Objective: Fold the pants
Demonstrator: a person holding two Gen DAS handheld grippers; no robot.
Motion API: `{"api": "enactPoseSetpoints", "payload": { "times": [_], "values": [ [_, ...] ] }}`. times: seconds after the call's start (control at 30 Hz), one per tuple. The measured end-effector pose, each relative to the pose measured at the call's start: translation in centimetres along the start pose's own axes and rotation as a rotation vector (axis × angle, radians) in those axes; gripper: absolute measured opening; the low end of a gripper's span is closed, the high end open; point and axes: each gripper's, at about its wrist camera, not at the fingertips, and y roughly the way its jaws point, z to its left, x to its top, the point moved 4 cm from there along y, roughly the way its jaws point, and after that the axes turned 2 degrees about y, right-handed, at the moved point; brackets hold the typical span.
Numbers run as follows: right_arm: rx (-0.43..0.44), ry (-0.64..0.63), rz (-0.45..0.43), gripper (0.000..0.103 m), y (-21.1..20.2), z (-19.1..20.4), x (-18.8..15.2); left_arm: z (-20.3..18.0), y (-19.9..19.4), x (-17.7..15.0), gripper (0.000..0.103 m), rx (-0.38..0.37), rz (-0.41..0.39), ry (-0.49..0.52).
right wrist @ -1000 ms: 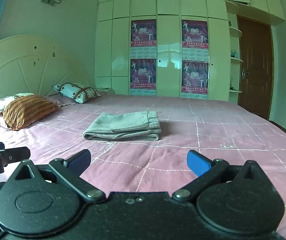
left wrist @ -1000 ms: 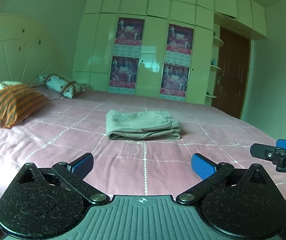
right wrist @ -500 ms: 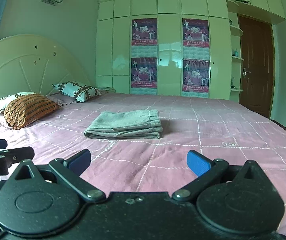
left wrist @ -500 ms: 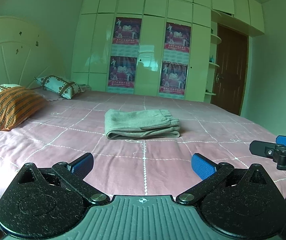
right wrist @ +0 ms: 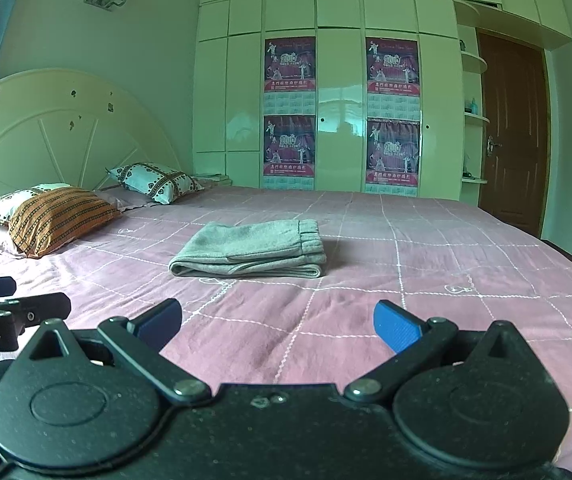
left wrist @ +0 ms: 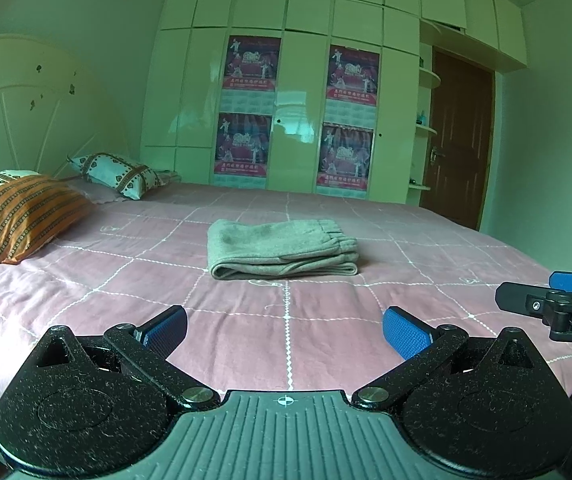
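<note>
I see pants [left wrist: 282, 248] folded mid-bed [left wrist: 426, 320] | my left gripper [left wrist: 284, 326] spread apart, empty | my right gripper [right wrist: 278, 320] spread apart, empty

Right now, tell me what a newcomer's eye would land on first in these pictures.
First, the grey pants folded into a neat rectangular bundle in the middle of the pink quilted bedspread with white grid lines. Next, the open left gripper and open right gripper in the foreground, holding nothing. Then four purple posters on the glossy pale wardrobe behind the bed.
</note>
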Motion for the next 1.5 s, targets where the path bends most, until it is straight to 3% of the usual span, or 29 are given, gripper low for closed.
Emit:
{"api": "enactPoseSetpoints", "payload": {
  "times": [1.5],
  "values": [
    [0.006,-0.005,0.003,0.097,0.05,-0.34,-0.07,0.20,-0.17,0.14,0.103,-0.006,0.001,-0.004]
  ]
}}
